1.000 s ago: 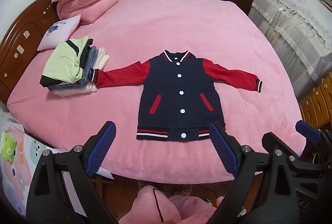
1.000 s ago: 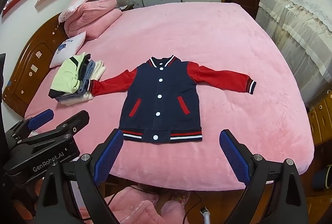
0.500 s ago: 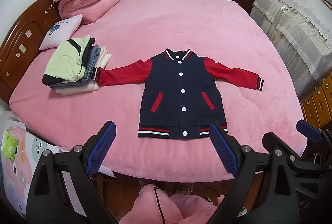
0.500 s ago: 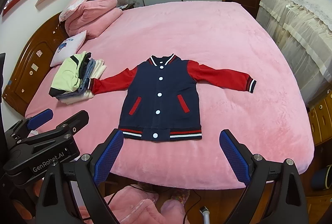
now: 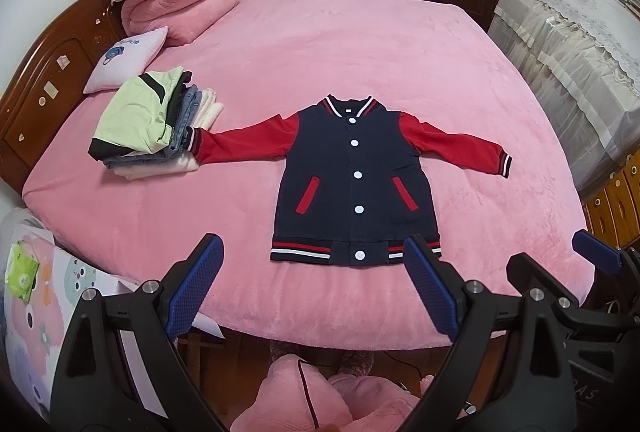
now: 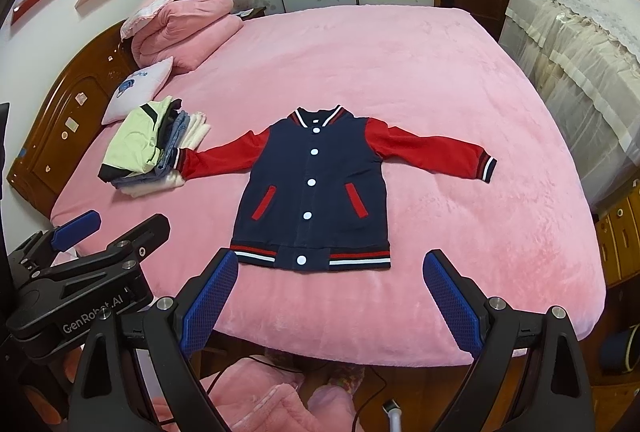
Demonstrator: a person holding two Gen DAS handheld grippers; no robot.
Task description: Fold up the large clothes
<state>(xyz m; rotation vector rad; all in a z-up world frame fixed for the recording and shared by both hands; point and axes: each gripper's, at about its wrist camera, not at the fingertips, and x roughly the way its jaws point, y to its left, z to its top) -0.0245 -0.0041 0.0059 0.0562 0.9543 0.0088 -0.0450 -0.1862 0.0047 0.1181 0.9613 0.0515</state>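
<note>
A navy varsity jacket (image 5: 354,176) with red sleeves and white buttons lies flat, face up, on the pink bed, sleeves spread to both sides; it also shows in the right wrist view (image 6: 314,188). Its left cuff touches a stack of folded clothes (image 5: 150,126). My left gripper (image 5: 314,286) is open and empty, held above the bed's near edge before the jacket's hem. My right gripper (image 6: 332,298) is open and empty, also before the hem. The right gripper shows at the right of the left wrist view (image 5: 592,256).
The pink bed (image 5: 360,44) has a folded pink quilt and pillow (image 5: 176,4) and a small cushion (image 5: 128,58) by the wooden headboard (image 5: 44,80). A lace-covered cabinet (image 5: 572,44) stands right. Pink slippers (image 5: 304,400) are on the floor below.
Both grippers have drifted slightly, so the jacket sits a little higher in both views. The jacket has not moved. Both grippers stay open.
</note>
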